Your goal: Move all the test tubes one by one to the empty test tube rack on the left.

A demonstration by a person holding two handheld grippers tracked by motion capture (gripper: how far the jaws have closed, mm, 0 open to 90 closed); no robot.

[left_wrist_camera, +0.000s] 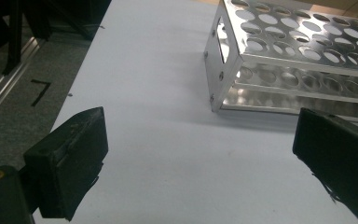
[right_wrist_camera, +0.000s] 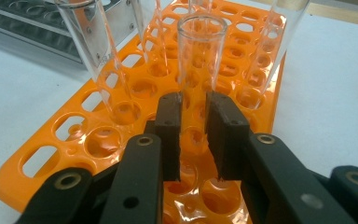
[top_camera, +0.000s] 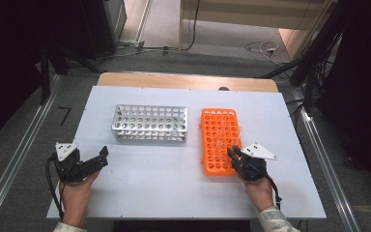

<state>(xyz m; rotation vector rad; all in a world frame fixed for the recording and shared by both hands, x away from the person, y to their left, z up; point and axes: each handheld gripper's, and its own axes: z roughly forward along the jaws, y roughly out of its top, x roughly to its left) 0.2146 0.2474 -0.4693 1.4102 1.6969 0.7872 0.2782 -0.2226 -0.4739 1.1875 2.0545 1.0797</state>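
Observation:
An orange tube rack point(top_camera: 211, 165) lies right of centre on the white table and holds several clear glass test tubes. My right gripper point(top_camera: 234, 153) is at the rack's near end. In the right gripper view this gripper point(right_wrist_camera: 194, 111) is shut on one upright clear test tube point(right_wrist_camera: 201, 51), its pads pressed on the tube's lower part while the tube stands in the orange rack point(right_wrist_camera: 74, 140). An empty silver metal rack point(top_camera: 149, 123) lies left of centre. My left gripper point(top_camera: 99, 158) rests open near the table's left front. In the left gripper view the left gripper point(left_wrist_camera: 200, 135) has bare table between its jaws.
Other clear tubes point(right_wrist_camera: 92, 56) stand in the orange rack on both sides of the held one. The metal rack point(left_wrist_camera: 298, 56) lies ahead and to the right of the left jaws. The white table point(top_camera: 174, 188) has a wooden strip along its far edge. Floor rails run along both sides.

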